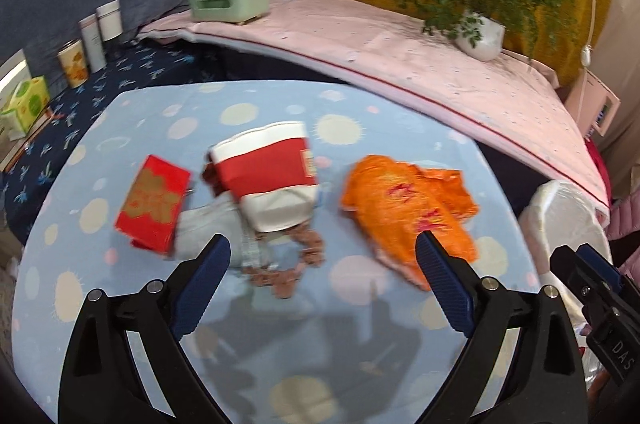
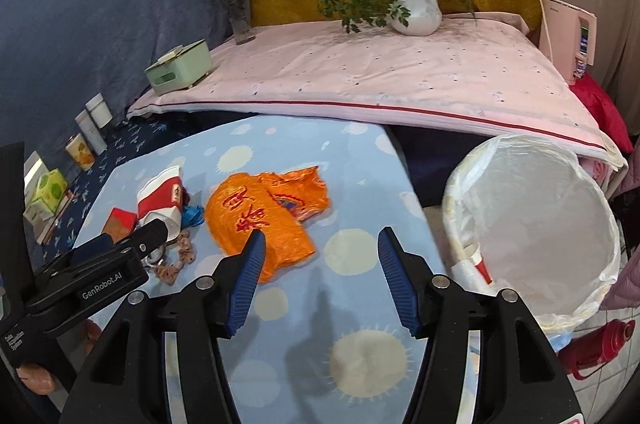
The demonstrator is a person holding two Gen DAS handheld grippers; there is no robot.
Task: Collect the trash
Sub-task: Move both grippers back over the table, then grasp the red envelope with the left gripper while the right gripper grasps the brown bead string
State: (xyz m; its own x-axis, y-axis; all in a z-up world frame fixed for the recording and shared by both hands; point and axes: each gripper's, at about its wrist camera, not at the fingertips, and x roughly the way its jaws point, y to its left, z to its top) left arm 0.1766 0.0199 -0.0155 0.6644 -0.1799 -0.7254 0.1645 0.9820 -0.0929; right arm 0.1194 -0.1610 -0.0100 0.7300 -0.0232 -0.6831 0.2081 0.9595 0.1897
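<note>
Glossy, crinkled orange plastic bag [image 2: 260, 220] just ahead of the jaws. Smooth paper cup [image 1: 268, 176] in red and white, shiny red foil-printed box [image 1: 154, 202] left of it. Matt cotton tablecloth [image 1: 280, 344] beneath. Thin translucent plastic liner [image 2: 532, 224] in the bin, right of the jaws.

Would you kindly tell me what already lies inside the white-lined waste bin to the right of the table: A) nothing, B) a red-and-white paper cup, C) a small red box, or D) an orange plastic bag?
B: a red-and-white paper cup rests against the inner wall of the white-lined waste bin.
</note>
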